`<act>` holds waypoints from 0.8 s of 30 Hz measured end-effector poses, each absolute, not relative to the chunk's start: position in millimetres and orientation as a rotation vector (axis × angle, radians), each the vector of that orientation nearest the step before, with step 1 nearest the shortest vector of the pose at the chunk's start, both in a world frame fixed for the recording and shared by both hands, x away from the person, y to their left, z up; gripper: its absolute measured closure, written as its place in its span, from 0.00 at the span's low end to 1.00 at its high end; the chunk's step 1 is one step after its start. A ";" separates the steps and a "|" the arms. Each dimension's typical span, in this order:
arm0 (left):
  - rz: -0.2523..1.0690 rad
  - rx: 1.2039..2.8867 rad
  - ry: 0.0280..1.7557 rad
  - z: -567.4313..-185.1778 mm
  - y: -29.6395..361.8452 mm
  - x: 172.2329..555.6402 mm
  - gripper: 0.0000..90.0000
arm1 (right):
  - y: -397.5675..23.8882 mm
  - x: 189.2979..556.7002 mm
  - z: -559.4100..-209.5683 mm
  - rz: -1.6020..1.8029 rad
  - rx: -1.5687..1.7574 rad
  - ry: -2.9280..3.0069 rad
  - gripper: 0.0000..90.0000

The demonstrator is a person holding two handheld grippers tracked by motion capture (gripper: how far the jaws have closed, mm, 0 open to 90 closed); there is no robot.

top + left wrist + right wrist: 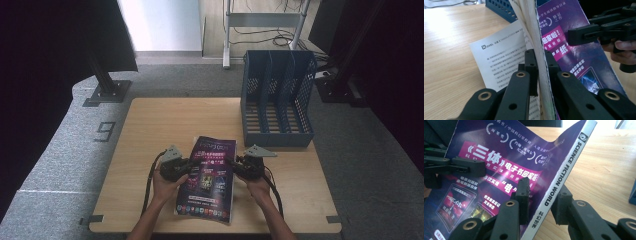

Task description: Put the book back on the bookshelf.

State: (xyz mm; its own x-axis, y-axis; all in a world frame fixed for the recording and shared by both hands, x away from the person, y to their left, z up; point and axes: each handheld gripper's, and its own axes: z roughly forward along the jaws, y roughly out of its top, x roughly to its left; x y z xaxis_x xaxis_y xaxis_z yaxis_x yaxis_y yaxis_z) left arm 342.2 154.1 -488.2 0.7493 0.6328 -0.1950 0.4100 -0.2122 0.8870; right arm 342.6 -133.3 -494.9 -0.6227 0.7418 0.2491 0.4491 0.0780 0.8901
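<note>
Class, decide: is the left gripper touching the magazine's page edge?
Touching. In the left gripper view, the left gripper has both jaws pressed against the magazine page edge, with no gap on either side.

floor: grey speckled carpet with a "9" mark | furniture: light wooden table – blue perforated file rack at its far right | backdrop: black curtains, white wall panel – metal stand, cables behind
</note>
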 end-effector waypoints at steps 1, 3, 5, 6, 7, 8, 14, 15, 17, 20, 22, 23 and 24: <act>0.247 1.837 0.803 -487.3 154.7 342.1 0.95 | -133.6 342.1 -494.1 1.566 1.190 2.086 0.78; 0.247 1.833 0.796 -485.4 155.2 341.5 0.95 | -134.8 340.6 -491.2 1.574 1.173 2.076 0.78; 0.249 1.828 0.792 -483.8 155.2 340.4 0.95 | -135.0 339.2 -488.8 1.577 1.162 2.069 0.79; 0.253 1.825 0.789 -483.1 155.2 339.9 0.95 | -135.1 338.4 -487.4 1.578 1.153 2.066 0.79; 0.255 1.822 0.785 -482.3 155.4 339.4 0.95 | -135.1 337.4 -486.0 1.578 1.145 2.062 0.79; 0.258 1.817 0.781 -481.6 155.5 339.0 0.95 | -135.3 336.5 -484.6 1.581 1.138 2.058 0.79; 0.271 1.800 0.760 -476.6 156.2 336.1 0.95 | -135.9 330.8 -476.2 1.594 1.097 2.029 0.80; 0.273 1.798 0.757 -475.8 156.2 335.8 0.95 | -136.2 330.2 -475.2 1.596 1.092 2.027 0.80; 0.274 1.794 0.751 -474.1 156.8 335.2 0.95 | -136.4 329.1 -473.5 1.603 1.086 2.020 0.80; 0.278 1.791 0.739 -471.7 157.5 334.4 0.95 | -136.5 327.3 -471.4 1.609 1.071 2.010 0.80; 0.280 1.790 0.735 -470.9 157.9 334.2 0.95 | -136.4 326.2 -470.3 1.615 1.067 2.004 0.81; 0.281 1.790 0.735 -470.6 157.8 334.1 0.95 | -136.4 325.9 -469.8 1.619 1.066 2.002 0.81; 0.282 1.791 0.735 -470.3 157.8 333.9 0.95 | -136.5 325.7 -469.5 1.618 1.064 2.002 0.81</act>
State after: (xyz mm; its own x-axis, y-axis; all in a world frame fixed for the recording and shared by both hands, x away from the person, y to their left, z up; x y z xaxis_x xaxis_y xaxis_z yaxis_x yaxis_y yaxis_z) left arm 333.9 157.8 -470.3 0.7774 0.6067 -0.1663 0.3393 -0.1817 0.9230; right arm 325.7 -136.5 -469.5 -0.6547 0.7344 0.1790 0.3291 0.0638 0.9421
